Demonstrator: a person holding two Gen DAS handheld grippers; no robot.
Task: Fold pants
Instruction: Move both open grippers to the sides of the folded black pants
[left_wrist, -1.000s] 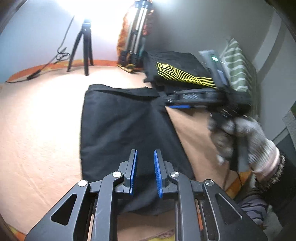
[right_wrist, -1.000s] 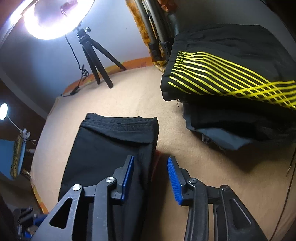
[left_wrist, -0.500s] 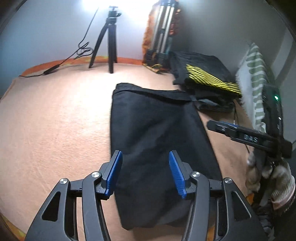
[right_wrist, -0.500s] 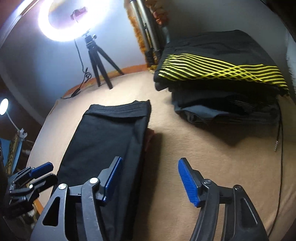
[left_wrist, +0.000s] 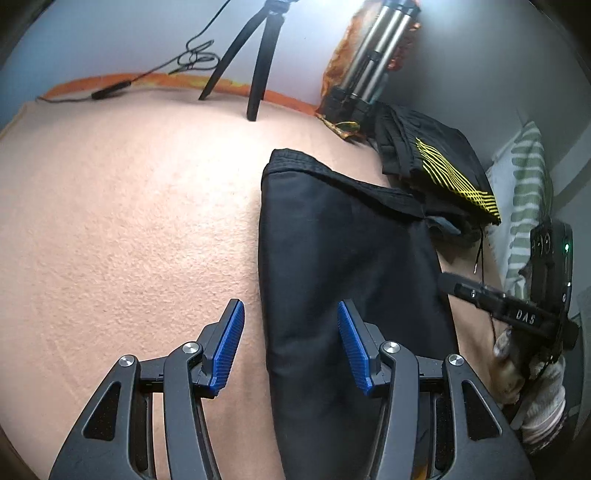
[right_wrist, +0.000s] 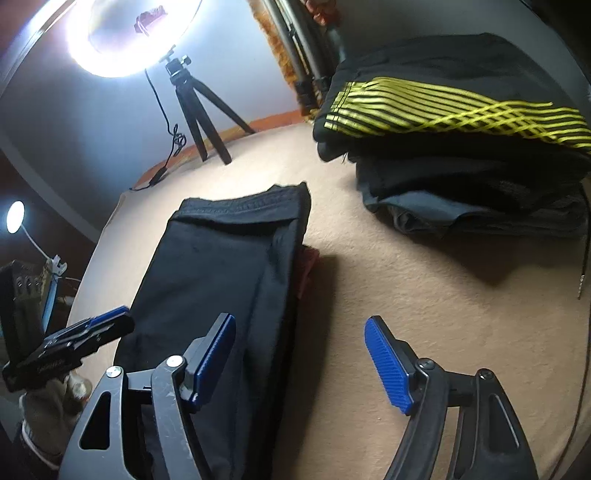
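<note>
The black pants (left_wrist: 343, 266) lie folded lengthwise mid-bed (left_wrist: 122, 221), waistband toward the far edge; a careless grab could drag the layers askew; the left gripper (left_wrist: 291, 350) and right gripper (right_wrist: 299, 362) straddle opposite long edges, fingers just spread wider, pinching nothing.

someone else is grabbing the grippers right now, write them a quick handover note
Left gripper: open, jaws just widened, straddling the left edge of the folded black fabric pants, not pinching them.
Right gripper: open, jaws just widened, straddling the pants' right edge, nothing held.
Pants: lying in a long narrow fold on the peach blanket, waistband at the far end.
Stack of folded dark clothes with yellow stripes: beyond, to the right.
Done: lengthwise fold, released.
Left: probably fold end to end, then perhaps add to the stack.
</note>
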